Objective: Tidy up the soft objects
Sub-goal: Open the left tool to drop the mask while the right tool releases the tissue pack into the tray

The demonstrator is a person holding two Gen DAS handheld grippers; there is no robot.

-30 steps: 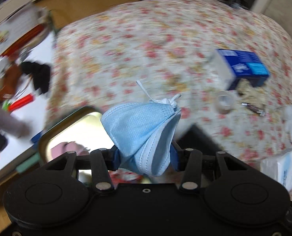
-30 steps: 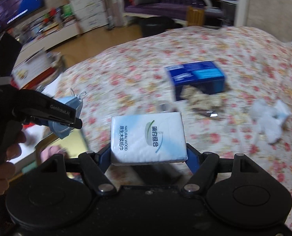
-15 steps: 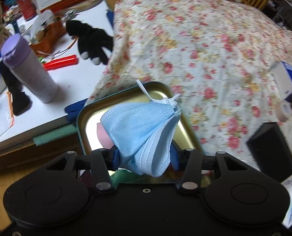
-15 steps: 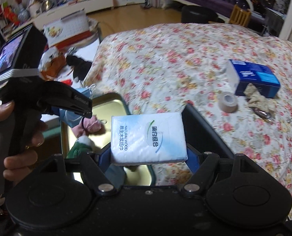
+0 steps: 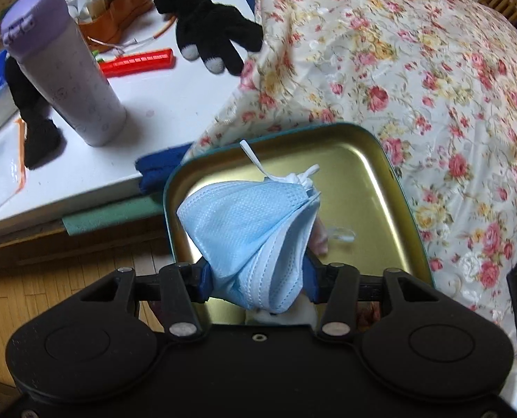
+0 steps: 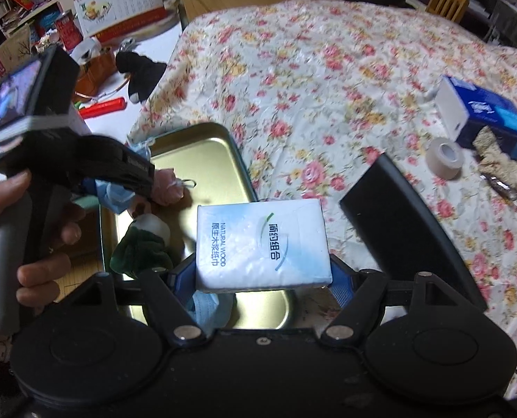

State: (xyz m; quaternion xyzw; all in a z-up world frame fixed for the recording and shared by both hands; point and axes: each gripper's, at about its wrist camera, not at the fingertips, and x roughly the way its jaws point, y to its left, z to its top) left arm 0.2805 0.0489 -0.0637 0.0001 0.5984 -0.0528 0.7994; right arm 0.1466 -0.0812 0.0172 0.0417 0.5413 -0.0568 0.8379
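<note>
While both grippers hang over the tin, notes as follows.

Left fingers: left gripper (image 5: 258, 273) jaws are easing apart, narrow gap; the crumpled blue mask (image 5: 255, 237) sits between the blue pads and is not yet dropped.
Right fingers: right gripper (image 6: 261, 278) clenched at middling width on a white tissue pack (image 6: 261, 244), pads pressing both short ends.
Mask place: held above the gold tin (image 5: 359, 174), white ear loops sticking up.
Pack place: held over the tin's near right corner, printed face up.
Tin contents: a pink soft thing (image 6: 167, 188) and a green-and-white soft toy (image 6: 143, 247) lie inside; another blue mask (image 6: 208, 310) shows under the right gripper.
Tin place: on the floral bed (image 5: 415, 69), at its edge beside the white table (image 5: 154, 104).
Change, left view: one second back the bed filled the view with only a corner of the tin; now the tin sits square under the mask, and the table with a purple bottle (image 5: 63, 69) and black glove (image 5: 209, 35) has come in.
Change, right view: the tin, barely seen before, now lies below the pack.
Left hand (image 6: 32, 244): wrapped round the grey handle, gripper pitched steeply down.
Right pose: pointed steeply down too.
Bed, far side: blue box (image 6: 481, 115) and tape roll (image 6: 444, 156), well apart from the tin.
</note>
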